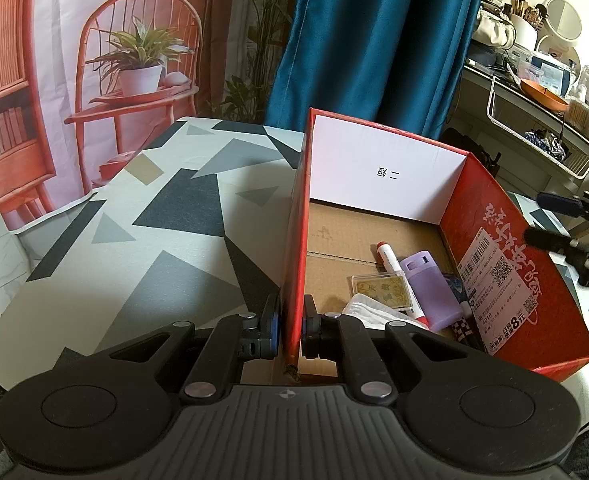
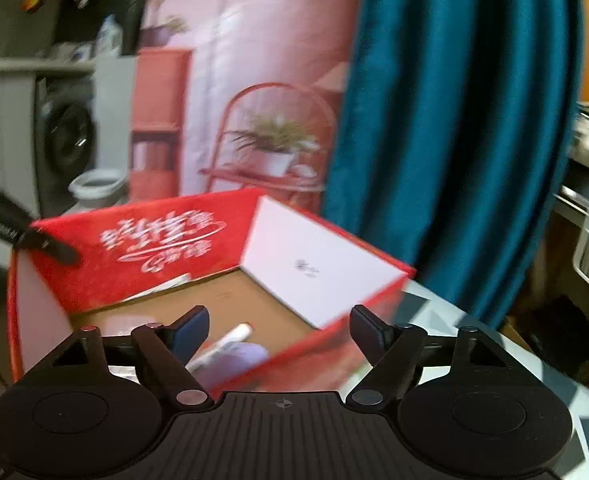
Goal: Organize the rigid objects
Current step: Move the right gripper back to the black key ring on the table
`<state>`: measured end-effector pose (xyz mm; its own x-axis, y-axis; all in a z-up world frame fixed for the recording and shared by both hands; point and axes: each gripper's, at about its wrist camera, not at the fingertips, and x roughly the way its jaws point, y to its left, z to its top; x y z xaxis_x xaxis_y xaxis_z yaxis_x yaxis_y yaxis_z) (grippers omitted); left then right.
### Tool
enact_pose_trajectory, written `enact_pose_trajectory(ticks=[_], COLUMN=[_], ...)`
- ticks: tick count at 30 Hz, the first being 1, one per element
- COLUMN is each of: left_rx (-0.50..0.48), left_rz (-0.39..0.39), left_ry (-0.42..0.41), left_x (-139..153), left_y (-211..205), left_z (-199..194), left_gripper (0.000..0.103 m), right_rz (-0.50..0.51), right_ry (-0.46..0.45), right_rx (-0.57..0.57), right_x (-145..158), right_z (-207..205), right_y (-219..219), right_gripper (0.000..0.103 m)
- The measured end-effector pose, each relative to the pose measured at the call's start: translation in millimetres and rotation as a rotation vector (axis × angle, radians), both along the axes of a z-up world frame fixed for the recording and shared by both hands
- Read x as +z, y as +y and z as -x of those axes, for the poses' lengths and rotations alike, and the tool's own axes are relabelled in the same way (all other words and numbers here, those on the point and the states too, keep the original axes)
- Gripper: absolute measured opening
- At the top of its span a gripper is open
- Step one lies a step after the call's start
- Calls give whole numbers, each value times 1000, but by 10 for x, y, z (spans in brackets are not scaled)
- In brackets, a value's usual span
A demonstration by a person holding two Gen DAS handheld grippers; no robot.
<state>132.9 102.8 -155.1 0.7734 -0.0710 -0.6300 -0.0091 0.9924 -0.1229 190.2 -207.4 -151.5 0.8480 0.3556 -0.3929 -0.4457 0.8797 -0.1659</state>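
From the left wrist camera I see my left gripper (image 1: 291,334) clamped on the near side wall of the red open-topped cardboard box (image 1: 490,224), one finger outside, one inside. The box sits on the grey table with black triangle patterns (image 1: 142,216). Inside, toward 3 o'clock of the fingers, lie a lilac plastic rectangular case (image 1: 434,292), a white marker with red cap (image 1: 388,258) and a clear flat case holding a gold card (image 1: 382,290).

From the right wrist camera, blurred, my right gripper (image 2: 280,330) hangs spread wide with nothing between its fingers, above the box's near edge; the marker shows at 11 o'clock.
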Motion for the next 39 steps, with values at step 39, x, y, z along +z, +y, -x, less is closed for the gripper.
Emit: enact_pose_trajectory(ticks=[39], left_rx=[5], left_rz=[-3], left_ry=[7], left_x=[-12], left_y=[0], left_z=[-15], left_gripper=[11], right_rz=[-103], right_ry=[225], right_rx=[-441], right_x=[-1119], right_z=[-694], right_y=[-556], right_gripper=[34])
